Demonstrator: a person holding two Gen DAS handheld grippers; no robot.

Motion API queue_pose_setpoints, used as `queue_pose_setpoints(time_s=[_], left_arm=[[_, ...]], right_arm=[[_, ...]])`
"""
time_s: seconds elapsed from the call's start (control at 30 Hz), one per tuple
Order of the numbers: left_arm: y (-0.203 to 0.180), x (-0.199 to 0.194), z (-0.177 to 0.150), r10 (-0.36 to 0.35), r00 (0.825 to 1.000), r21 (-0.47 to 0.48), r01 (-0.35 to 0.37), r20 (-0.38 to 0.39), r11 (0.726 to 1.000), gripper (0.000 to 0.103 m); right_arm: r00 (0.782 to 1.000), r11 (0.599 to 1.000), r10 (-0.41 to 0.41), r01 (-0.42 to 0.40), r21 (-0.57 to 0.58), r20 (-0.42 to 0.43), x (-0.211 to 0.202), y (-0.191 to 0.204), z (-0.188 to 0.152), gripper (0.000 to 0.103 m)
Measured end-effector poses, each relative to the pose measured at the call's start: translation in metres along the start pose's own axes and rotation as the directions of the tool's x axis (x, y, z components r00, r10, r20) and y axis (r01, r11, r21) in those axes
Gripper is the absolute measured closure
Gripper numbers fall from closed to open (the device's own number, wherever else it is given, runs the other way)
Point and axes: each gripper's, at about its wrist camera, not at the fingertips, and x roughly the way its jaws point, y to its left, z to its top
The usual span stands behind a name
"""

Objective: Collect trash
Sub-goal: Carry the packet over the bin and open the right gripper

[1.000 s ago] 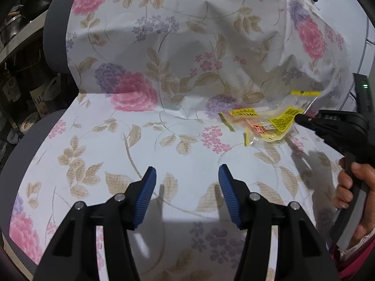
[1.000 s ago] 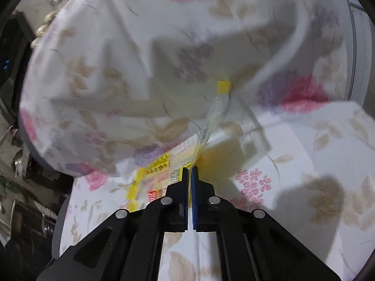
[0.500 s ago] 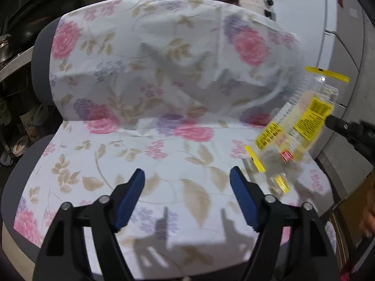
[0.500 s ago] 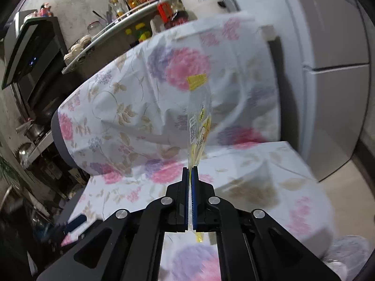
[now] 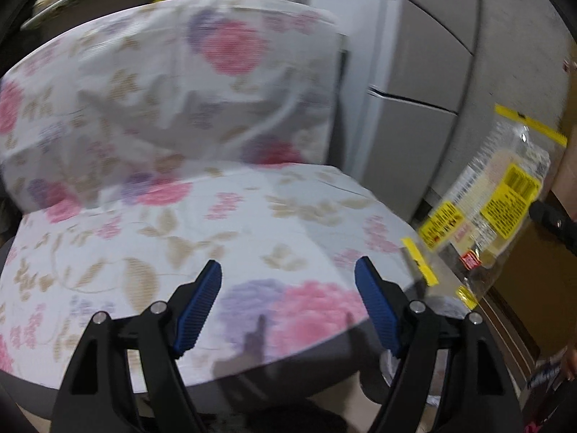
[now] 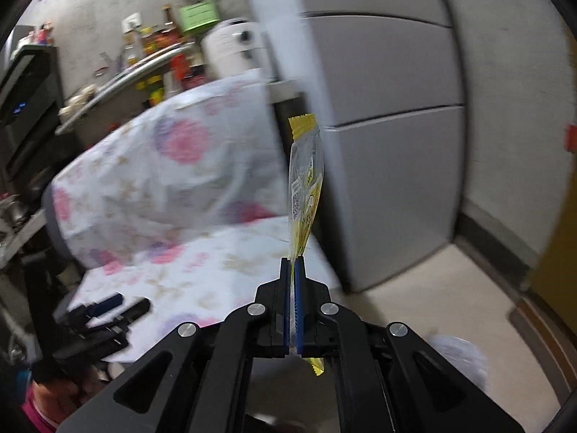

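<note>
Wrapper lifted off chair; disposal outstanding.
Left wrist: left gripper [image 5: 288, 306] just widened, empty, above floral chair [image 5: 216, 223]; wrapper [image 5: 494, 202] airborne far right.
Right wrist: right gripper [image 6: 293, 270] clenched on wrapper [image 6: 305, 187], fridge [image 6: 389, 108] beyond.

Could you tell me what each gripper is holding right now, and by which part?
The right gripper pinches the clear yellow-labelled wrapper by its lower end, a corner poking out below. The left gripper is open and holds nothing.
</note>
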Motion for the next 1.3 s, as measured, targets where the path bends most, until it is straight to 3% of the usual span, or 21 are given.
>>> queue_pose_setpoints(time_s=[0.17, 0.3, 0.53, 0.7, 0.83, 0.93, 1.07, 1.3], left_arm=[[-0.034, 0.003, -0.003, -0.030, 1.000, 0.052, 0.029, 0.006, 0.998, 0.020], [-0.051, 0.008, -0.005, -0.051, 0.999, 0.070, 0.051, -0.007, 0.996, 0.020], [-0.068, 0.011, -0.009, -0.062, 0.998, 0.100, 0.064, -0.022, 0.993, 0.020], [-0.071, 0.006, -0.009, -0.066, 0.998, 0.112, 0.068, -0.018, 0.991, 0.017], [-0.079, -0.003, -0.010, -0.068, 0.997, 0.137, 0.071, -0.024, 0.988, 0.012], [-0.086, -0.012, -0.013, -0.068, 0.997, 0.152, 0.073, -0.043, 0.986, 0.007], [-0.098, -0.026, -0.020, -0.069, 0.994, 0.189, 0.083, -0.082, 0.978, 0.007], [-0.112, -0.056, -0.030, -0.073, 0.978, 0.249, 0.121, -0.194, 0.961, 0.007]], right_arm=[[0.990, 0.988, -0.139, 0.141, 0.064, -0.037, -0.015, -0.063, -0.032, 0.101], [0.969, 0.970, -0.214, 0.226, 0.090, -0.120, -0.005, -0.101, -0.063, 0.100], [0.926, 0.948, -0.232, 0.283, 0.144, -0.298, 0.044, -0.140, -0.103, 0.085], [0.940, 0.943, -0.244, 0.287, 0.169, -0.239, 0.017, -0.136, -0.087, 0.059], [0.941, 0.950, -0.258, 0.289, 0.121, -0.220, -0.011, -0.118, -0.072, 0.040], [0.931, 0.954, -0.268, 0.293, 0.067, -0.248, -0.032, -0.100, -0.068, 0.030], [0.914, 0.947, -0.316, 0.319, -0.032, -0.254, -0.059, -0.069, -0.065, 0.015], [0.920, 0.960, -0.281, 0.266, -0.092, -0.272, -0.096, -0.038, -0.049, 0.013]])
